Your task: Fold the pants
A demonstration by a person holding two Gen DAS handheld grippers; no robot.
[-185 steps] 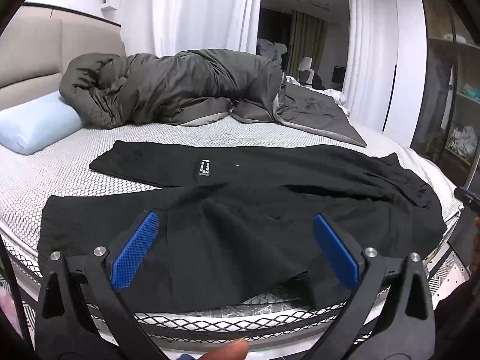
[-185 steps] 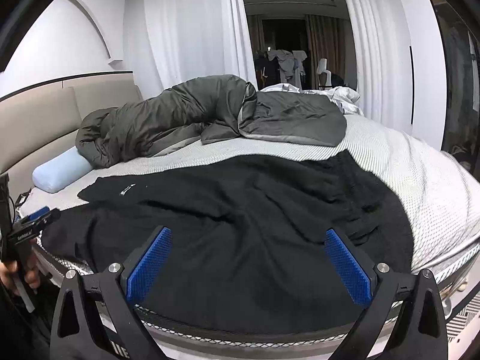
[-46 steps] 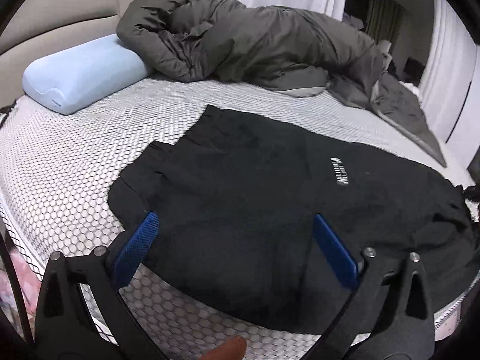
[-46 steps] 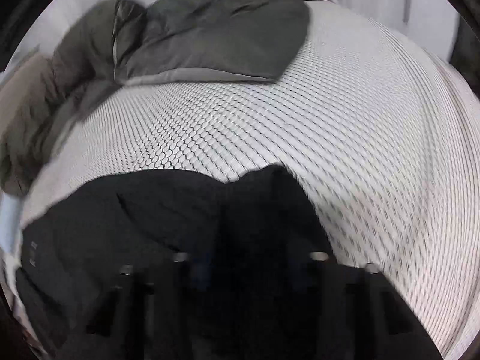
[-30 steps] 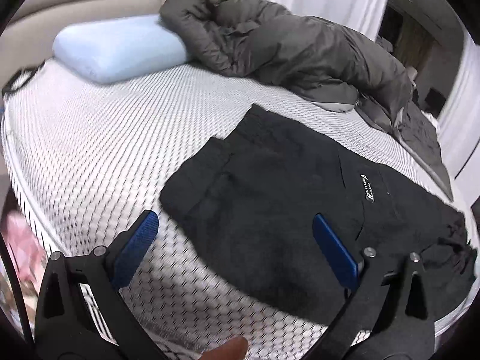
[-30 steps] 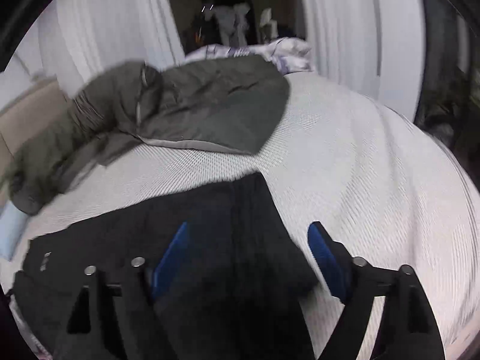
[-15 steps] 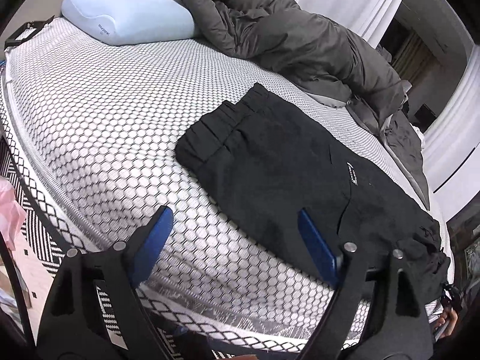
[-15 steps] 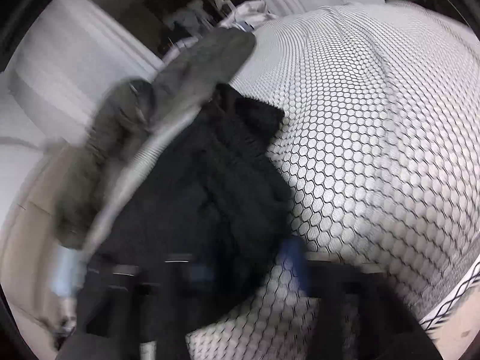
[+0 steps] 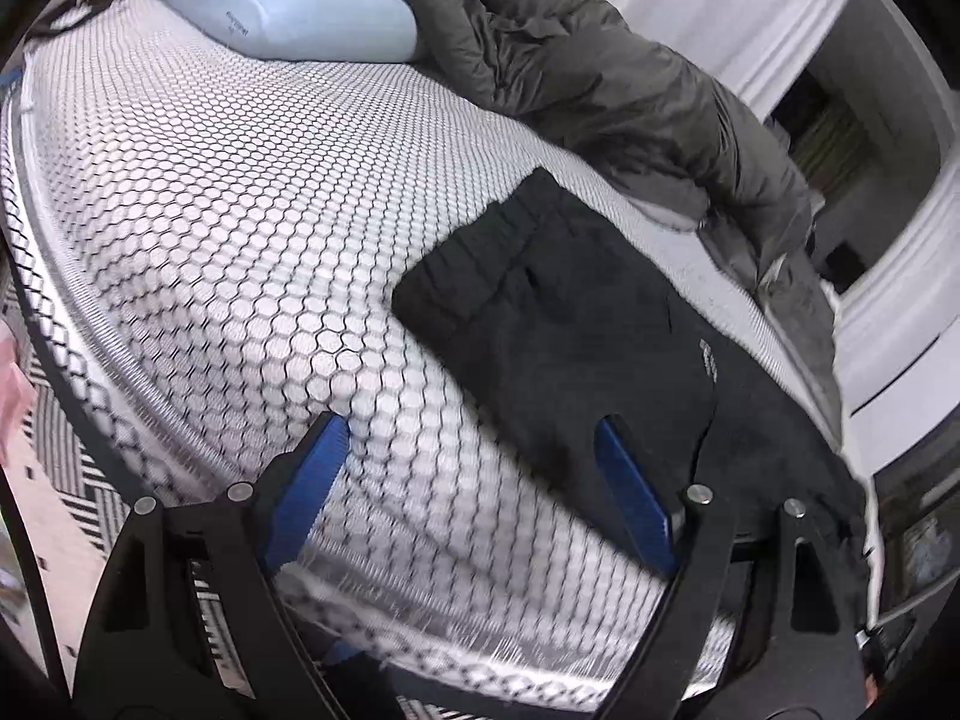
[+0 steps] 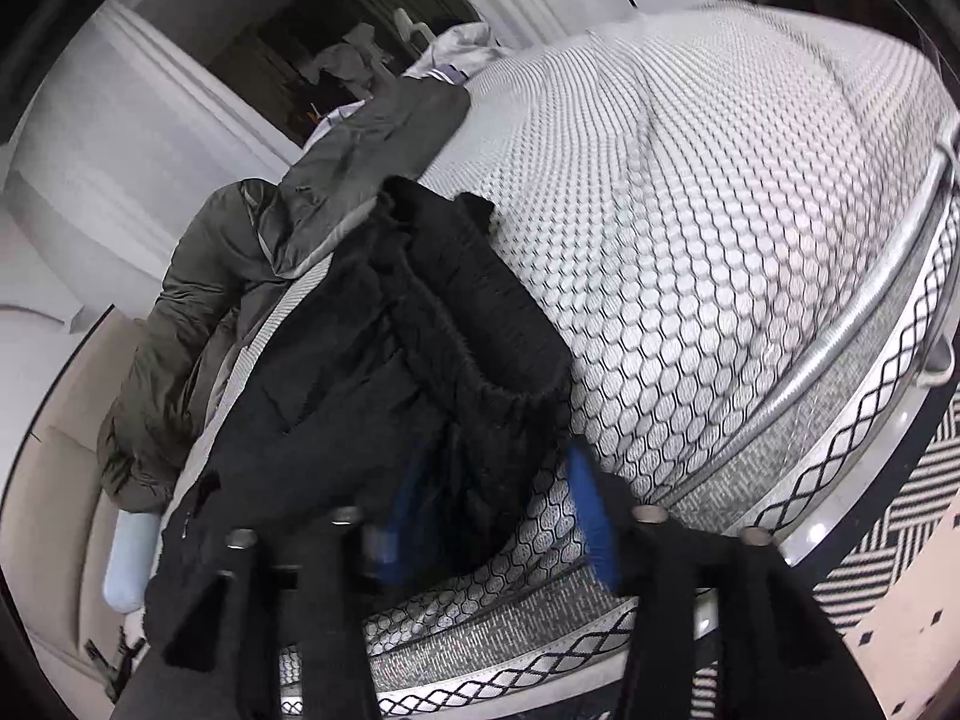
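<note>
Lying on one mattress (image 9: 198, 192): one pants (image 9: 576, 324), one pillow (image 9: 282, 0).

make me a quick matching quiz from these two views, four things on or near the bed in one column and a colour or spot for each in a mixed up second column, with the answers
Things:
1. pants
2. pillow
3. duvet
4. left gripper

Descriptions:
A. pale blue, at the head end of the mattress
B. dark grey-green, bunched up along the far side of the bed
C. black, lying on the honeycomb-patterned cover near the bed's edge
D. open, blue pads apart, over the edge of the bed with nothing between them

Pairs: 1-C, 2-A, 3-B, 4-D
</note>
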